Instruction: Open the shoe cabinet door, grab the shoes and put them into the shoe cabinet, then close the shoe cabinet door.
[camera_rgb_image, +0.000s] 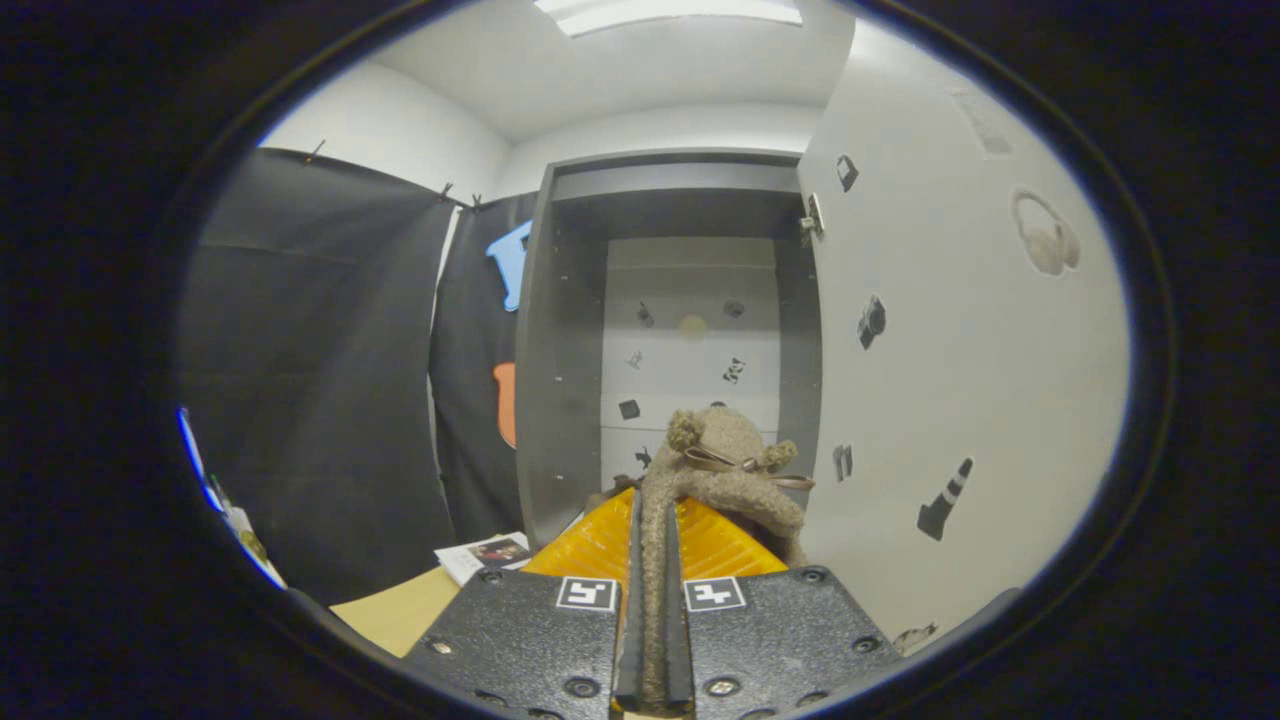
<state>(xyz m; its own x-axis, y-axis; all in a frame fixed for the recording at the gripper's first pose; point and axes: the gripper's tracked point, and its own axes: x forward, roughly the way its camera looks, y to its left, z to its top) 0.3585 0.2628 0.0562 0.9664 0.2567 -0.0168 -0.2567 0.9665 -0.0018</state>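
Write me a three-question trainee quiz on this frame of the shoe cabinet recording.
1. True or false: the cabinet door is open.
2. What is pinched between the tool fingers? A) a magazine B) a fuzzy shoe C) a hinge
3. Fill in: the shoe is held in front of the open ___.

Key: 1 true; 2 B; 3 cabinet. The shoe's thin edge runs between both fingers, and its bow end points towards the cabinet.

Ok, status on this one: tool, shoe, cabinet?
Tool shut on fuzzy shoe, held up. Cabinet dead ahead, door open beside it. Nothing blocking the opening.
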